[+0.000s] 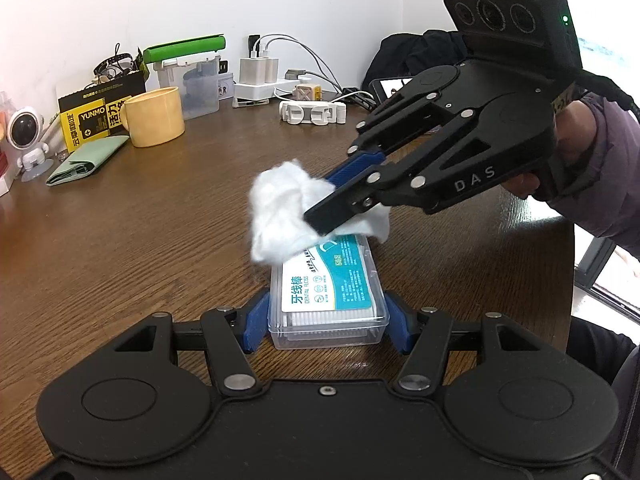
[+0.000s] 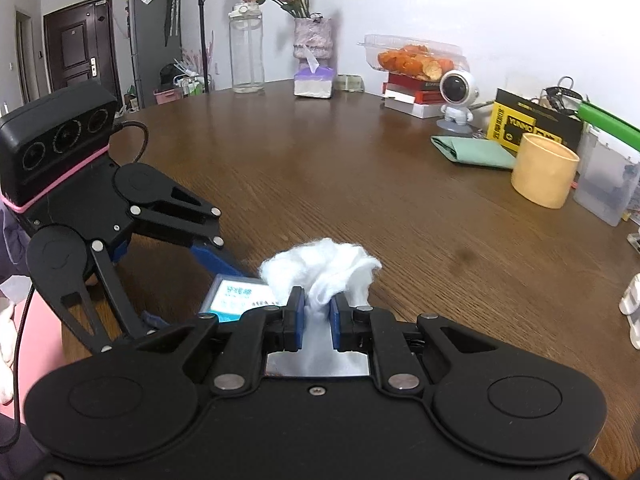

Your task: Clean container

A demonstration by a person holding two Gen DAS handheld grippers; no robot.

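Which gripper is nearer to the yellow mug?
Right. The right gripper holds cotton over the floss box's far end, toward the yellow mug; the left gripper clamps the near end.

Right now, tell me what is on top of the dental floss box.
A white cloth wad, pinched by the right gripper, rests on the dental floss box lid's far end. The label beneath it is covered.

In the left wrist view, the container (image 1: 329, 298) lies on the table (image 1: 160, 220) between the left gripper (image 1: 326, 322) fingers. The tissue (image 1: 288, 210) rests on its far end, at 12 o'clock. The mug (image 1: 154, 118) stands at 10 o'clock, well apart.
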